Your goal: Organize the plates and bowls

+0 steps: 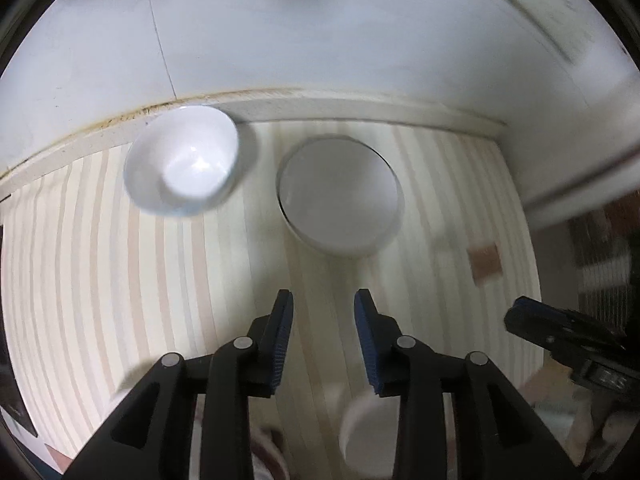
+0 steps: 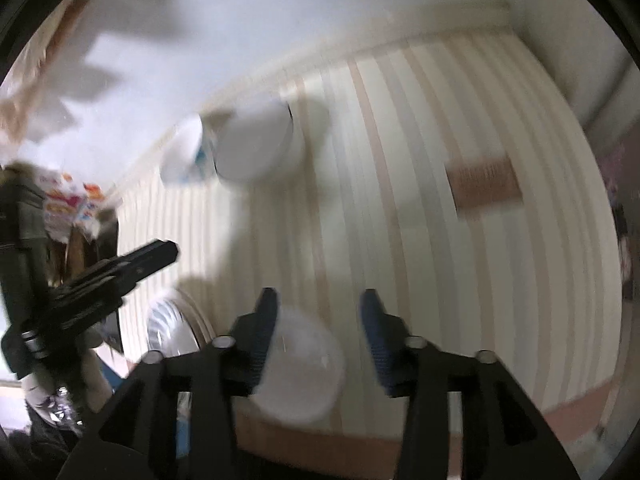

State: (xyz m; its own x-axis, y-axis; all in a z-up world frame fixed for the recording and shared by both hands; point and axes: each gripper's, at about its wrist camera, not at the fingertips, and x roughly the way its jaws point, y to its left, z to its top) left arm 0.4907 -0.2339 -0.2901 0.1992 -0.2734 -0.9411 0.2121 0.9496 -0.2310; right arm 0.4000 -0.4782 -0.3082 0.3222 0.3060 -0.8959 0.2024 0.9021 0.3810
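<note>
In the left wrist view a white bowl (image 1: 182, 160) stands at the back left of the striped table, and a wide white bowl (image 1: 340, 196) stands to its right, near the wall. My left gripper (image 1: 324, 300) is open and empty, a little in front of the wide bowl. A small white bowl (image 1: 366, 436) lies below its fingers. In the right wrist view my right gripper (image 2: 318, 300) is open, above a white bowl (image 2: 302, 364) near the table's front edge. The two far bowls (image 2: 256, 148) show blurred at the back.
The striped tablecloth (image 1: 120, 280) ends at a white wall behind. A brown patch (image 2: 484, 180) lies on the cloth at the right. The other gripper (image 1: 560, 332) shows at the right edge of the left wrist view. A plate (image 2: 172, 328) sits at the table's front left.
</note>
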